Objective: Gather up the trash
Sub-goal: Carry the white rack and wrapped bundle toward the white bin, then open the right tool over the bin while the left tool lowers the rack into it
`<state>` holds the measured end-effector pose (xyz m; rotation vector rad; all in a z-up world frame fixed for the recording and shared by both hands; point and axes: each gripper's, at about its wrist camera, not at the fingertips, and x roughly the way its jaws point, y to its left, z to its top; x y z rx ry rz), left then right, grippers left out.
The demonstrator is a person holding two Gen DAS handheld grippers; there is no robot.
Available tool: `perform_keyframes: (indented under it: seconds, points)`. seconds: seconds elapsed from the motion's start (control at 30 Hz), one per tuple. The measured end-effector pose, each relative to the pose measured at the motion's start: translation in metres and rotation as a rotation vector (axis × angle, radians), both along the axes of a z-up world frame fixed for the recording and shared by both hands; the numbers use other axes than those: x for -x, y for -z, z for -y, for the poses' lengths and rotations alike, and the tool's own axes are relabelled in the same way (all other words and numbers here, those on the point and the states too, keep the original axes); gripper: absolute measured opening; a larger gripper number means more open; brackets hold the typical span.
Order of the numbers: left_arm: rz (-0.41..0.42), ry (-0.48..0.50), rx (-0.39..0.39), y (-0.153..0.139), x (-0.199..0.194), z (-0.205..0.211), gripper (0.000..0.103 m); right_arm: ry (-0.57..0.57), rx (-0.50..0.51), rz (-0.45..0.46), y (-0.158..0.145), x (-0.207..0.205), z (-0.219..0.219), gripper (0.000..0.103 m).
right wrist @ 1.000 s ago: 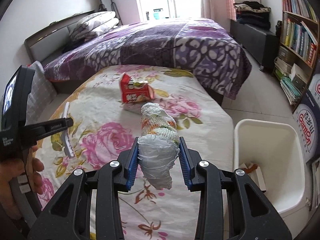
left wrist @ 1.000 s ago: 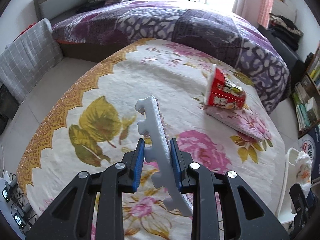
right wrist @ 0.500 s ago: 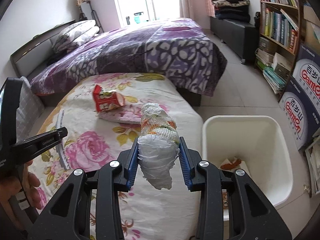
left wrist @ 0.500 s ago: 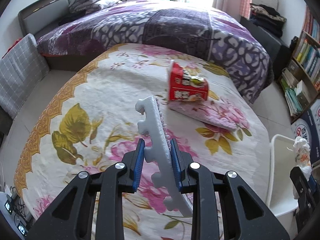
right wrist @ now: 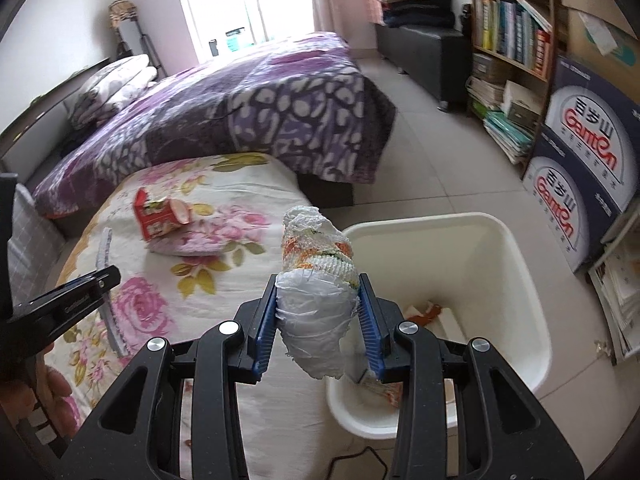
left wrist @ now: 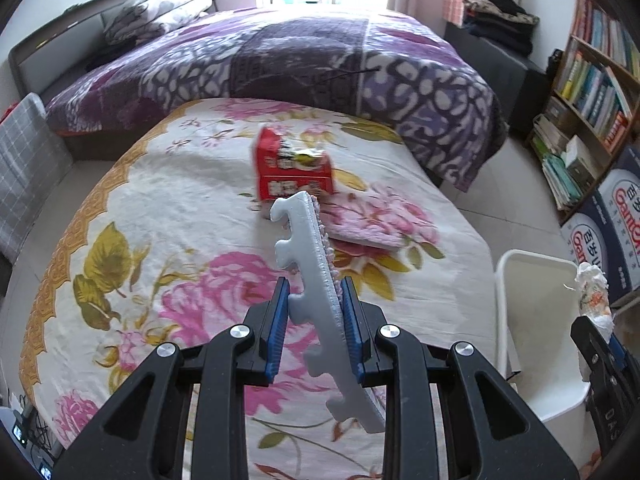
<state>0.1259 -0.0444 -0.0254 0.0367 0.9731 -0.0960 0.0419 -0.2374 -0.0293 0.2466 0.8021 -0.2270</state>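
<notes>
Daylight pours through the bright, blown-out window point(right wrist: 248, 12) behind the purple patterned quilt point(left wrist: 320, 60), washing out its far edge in glare. The room is evenly lit, with soft shadows. Nearer than the quilt, the red printed carton point(left wrist: 294, 170) is motion-blurred. Fisheye bending curves both views, with dark vignetted corners.

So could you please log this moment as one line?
left tongs: shut on foam piece | right tongs: shut on wrapped bundle | bin: beside bed | red carton: on bed

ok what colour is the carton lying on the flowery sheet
Red, with some yellow and white print on it. The carton shows best in the left wrist view.
</notes>
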Motion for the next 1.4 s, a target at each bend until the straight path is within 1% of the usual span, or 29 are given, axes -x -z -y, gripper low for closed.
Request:
perform_keyframes:
  seconds: [0.33, 0.47, 0.53, 0.6, 0.73, 0.8, 1.0, 1.07, 1.17, 1.23, 1.27, 1.3, 1.33, 1.37, 1.4]
  points:
    - [0.001, 0.098, 0.014, 0.0, 0.01, 0.051, 0.026, 0.151, -0.019, -0.064, 0.012, 0.011, 0.049, 0.036]
    - [-0.009, 0.134, 0.027, 0.002, 0.013, 0.071, 0.026, 0.206, -0.023, -0.068, 0.014, 0.018, 0.067, 0.038]
    - [-0.015, 0.153, 0.037, 0.003, 0.014, 0.082, 0.026, 0.233, -0.029, -0.067, 0.013, 0.022, 0.077, 0.043]
    - [-0.021, 0.171, 0.046, 0.003, 0.015, 0.091, 0.026, 0.261, -0.026, -0.063, 0.013, 0.026, 0.083, 0.059]
    - [-0.03, 0.208, 0.057, 0.006, 0.02, 0.112, 0.026, 0.33, -0.024, -0.054, 0.011, 0.036, 0.099, 0.073]
    - [-0.039, 0.227, 0.064, 0.008, 0.022, 0.12, 0.026, 0.363, -0.026, -0.049, 0.011, 0.041, 0.108, 0.082]
    - [-0.082, 0.295, 0.099, 0.017, 0.028, 0.145, 0.027, 0.447, -0.062, -0.047, 0.012, 0.055, 0.134, 0.088]
    - [-0.123, 0.329, 0.145, 0.021, 0.028, 0.151, 0.027, 0.467, -0.078, -0.047, 0.012, 0.059, 0.141, 0.089]
    - [-0.18, 0.406, 0.244, 0.025, 0.031, 0.16, 0.028, 0.489, -0.098, -0.047, 0.013, 0.063, 0.149, 0.089]
    - [-0.204, 0.439, 0.289, 0.026, 0.032, 0.162, 0.047, 0.5, -0.123, -0.05, 0.015, 0.063, 0.153, 0.09]
    - [-0.202, 0.441, 0.296, 0.025, 0.032, 0.161, 0.063, 0.502, -0.133, -0.051, 0.016, 0.063, 0.154, 0.09]
    - [-0.19, 0.435, 0.295, 0.023, 0.032, 0.16, 0.066, 0.504, -0.154, -0.052, 0.017, 0.062, 0.155, 0.09]
    - [-0.177, 0.429, 0.283, 0.022, 0.029, 0.158, 0.066, 0.504, -0.165, -0.052, 0.017, 0.06, 0.156, 0.09]
    - [-0.165, 0.419, 0.257, 0.021, 0.026, 0.155, 0.067, 0.501, -0.174, -0.051, 0.017, 0.058, 0.155, 0.09]
    - [-0.156, 0.409, 0.239, 0.021, 0.023, 0.153, 0.07, 0.494, -0.178, -0.048, 0.016, 0.055, 0.153, 0.09]
